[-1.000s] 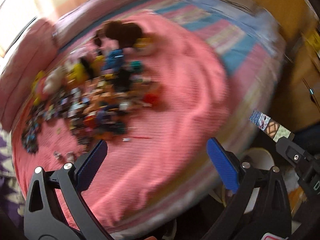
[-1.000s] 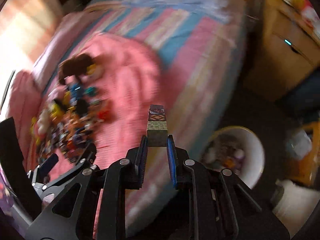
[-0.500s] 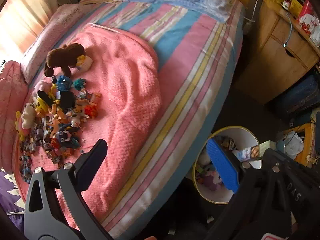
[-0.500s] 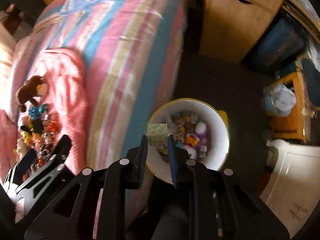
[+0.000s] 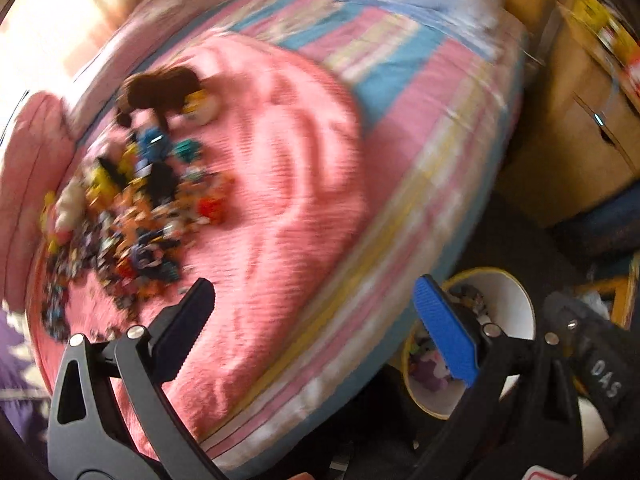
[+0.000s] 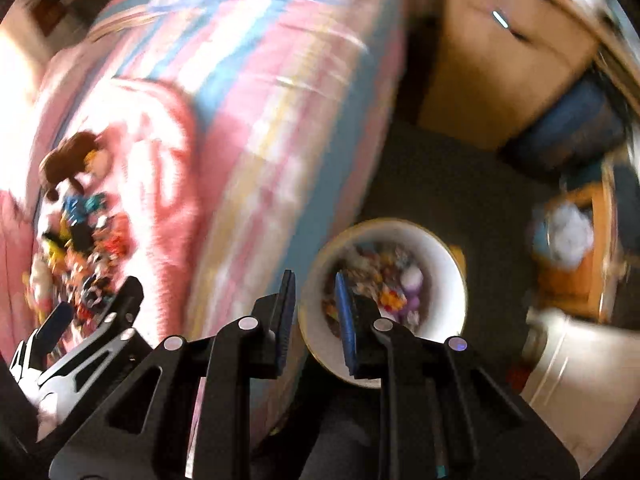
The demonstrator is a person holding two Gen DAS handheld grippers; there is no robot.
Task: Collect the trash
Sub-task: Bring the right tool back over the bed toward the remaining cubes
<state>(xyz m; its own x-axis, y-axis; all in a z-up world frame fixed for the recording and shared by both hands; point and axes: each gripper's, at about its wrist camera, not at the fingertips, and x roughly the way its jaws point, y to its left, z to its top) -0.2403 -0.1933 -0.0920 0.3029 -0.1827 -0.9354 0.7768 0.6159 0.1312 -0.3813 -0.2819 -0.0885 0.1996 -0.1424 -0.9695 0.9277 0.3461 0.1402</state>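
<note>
A heap of small colourful bits (image 5: 132, 216) lies on the pink blanket (image 5: 280, 184) at the bed's left side, also seen as the heap (image 6: 80, 248) in the right wrist view. A white bin with a yellow rim (image 6: 448, 256) stands on the dark floor beside the bed, holding mixed scraps. My right gripper (image 6: 314, 284) hangs over the bin's near left edge, narrowly open with nothing between its fingers. My left gripper (image 5: 316, 304) is wide open over the bed's edge, empty. The bin (image 5: 508, 304) shows behind its blue pad. Both views are blurred.
A brown plush toy (image 5: 160, 88) lies above the heap. A wooden cabinet (image 6: 500, 72) stands beyond the bin, with a blue bag (image 6: 572, 136) beside it. An orange box holding something white (image 6: 572, 236) and a white container (image 6: 580, 360) sit to the right.
The small patterned box that my right gripper held is gone and its jaws stand slightly wider. Both cameras have swung, and the views are blurred again.
</note>
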